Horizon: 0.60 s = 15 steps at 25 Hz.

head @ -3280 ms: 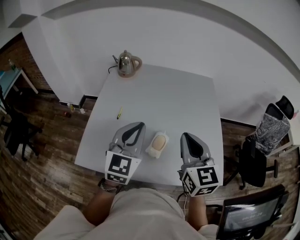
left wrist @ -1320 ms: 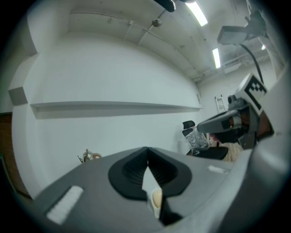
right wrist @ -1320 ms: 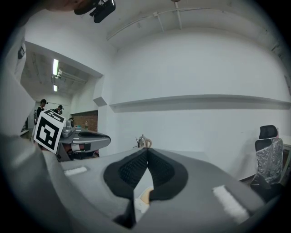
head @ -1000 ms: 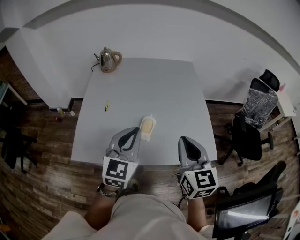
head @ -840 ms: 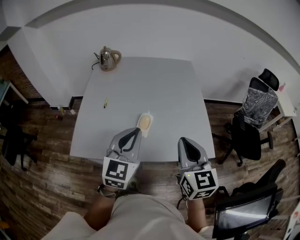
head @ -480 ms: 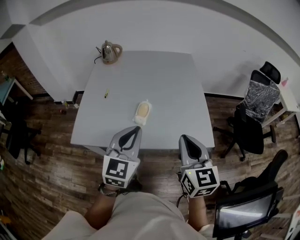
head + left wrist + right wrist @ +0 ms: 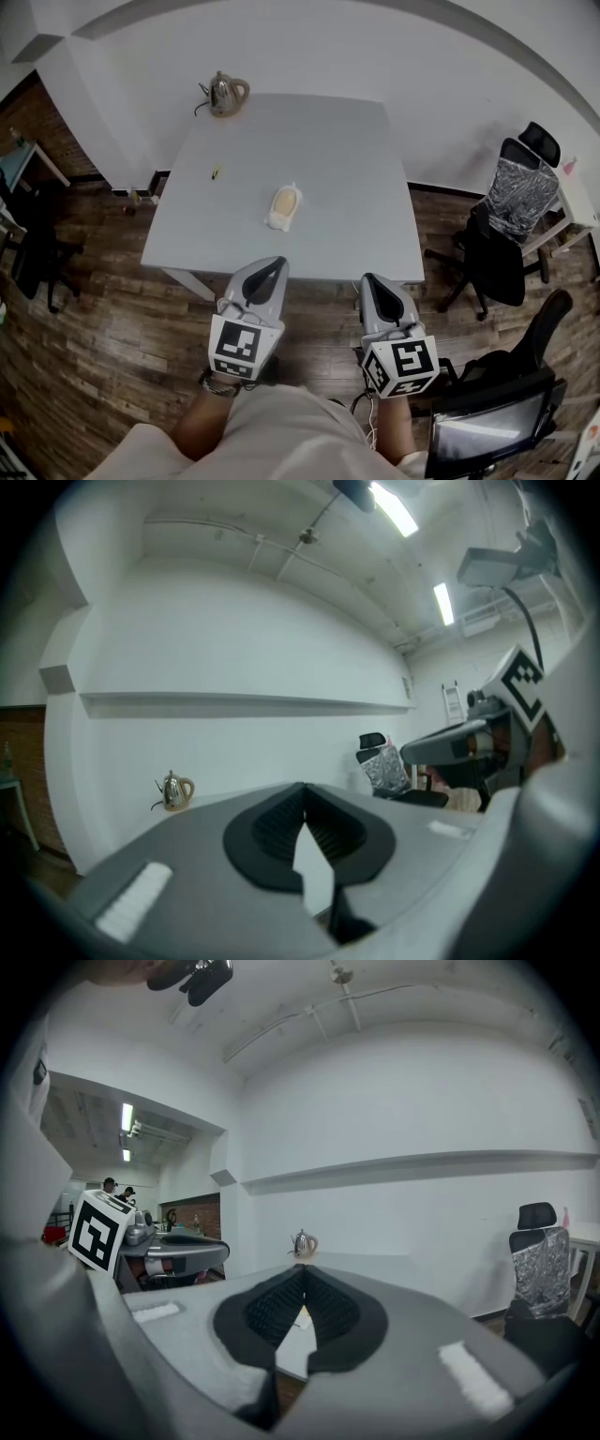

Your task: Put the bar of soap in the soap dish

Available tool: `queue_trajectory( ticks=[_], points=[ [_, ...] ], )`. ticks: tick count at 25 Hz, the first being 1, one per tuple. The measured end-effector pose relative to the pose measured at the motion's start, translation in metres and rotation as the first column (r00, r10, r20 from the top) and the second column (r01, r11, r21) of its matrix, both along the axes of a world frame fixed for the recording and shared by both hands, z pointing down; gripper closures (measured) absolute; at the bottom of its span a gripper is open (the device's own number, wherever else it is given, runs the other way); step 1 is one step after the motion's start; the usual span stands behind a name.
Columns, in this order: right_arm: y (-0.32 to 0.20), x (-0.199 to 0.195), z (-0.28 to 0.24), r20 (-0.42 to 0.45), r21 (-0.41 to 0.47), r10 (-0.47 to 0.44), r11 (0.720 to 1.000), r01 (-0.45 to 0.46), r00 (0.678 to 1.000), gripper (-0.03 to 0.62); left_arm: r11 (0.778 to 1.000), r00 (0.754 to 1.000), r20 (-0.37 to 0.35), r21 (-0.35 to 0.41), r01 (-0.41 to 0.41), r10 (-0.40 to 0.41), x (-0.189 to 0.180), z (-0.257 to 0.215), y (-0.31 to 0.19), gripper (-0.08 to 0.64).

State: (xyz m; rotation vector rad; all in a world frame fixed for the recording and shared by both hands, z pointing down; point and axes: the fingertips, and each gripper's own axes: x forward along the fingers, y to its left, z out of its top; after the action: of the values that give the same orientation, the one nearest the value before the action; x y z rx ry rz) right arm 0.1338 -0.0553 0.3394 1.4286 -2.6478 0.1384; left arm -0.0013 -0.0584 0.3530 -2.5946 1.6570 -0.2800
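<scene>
wide shot first: the wooden floor (image 7: 103, 309) runs all round the white table (image 7: 347, 169), with black office chairs (image 7: 502, 258) off to the right. down front, the left gripper (image 7: 278, 262) and right gripper (image 7: 368, 278) hang side by side over the floor, just short of the table's near edge, both clenched tight on nothing, pads meeting. a kettle (image 7: 226, 94) sits at the table's far left corner. mid-table, the soap dish (image 7: 274, 223) holds the cream bar of soap (image 7: 284, 201), well apart from both grippers. a small yellow pen (image 7: 216, 172) lies to its left.
</scene>
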Motion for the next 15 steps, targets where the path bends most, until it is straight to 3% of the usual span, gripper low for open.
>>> queue_trajectory(
  ticks=[9, 15],
  points=[
    [-0.012, -0.016, -0.008, -0.068, 0.033, -0.022, 0.999, 0.024, 0.997, 0.591, 1.000, 1.000, 0.009, 0.022, 0.019, -0.020, -0.007, -0.006, -0.005, 0.555],
    [-0.018, -0.020, -0.015, -0.067, 0.052, -0.039, 0.998, 0.043, 0.997, 0.591, 0.999, 1.000, 0.011, 0.031, 0.022, -0.023, -0.005, -0.008, -0.011, 0.555]
  ],
)
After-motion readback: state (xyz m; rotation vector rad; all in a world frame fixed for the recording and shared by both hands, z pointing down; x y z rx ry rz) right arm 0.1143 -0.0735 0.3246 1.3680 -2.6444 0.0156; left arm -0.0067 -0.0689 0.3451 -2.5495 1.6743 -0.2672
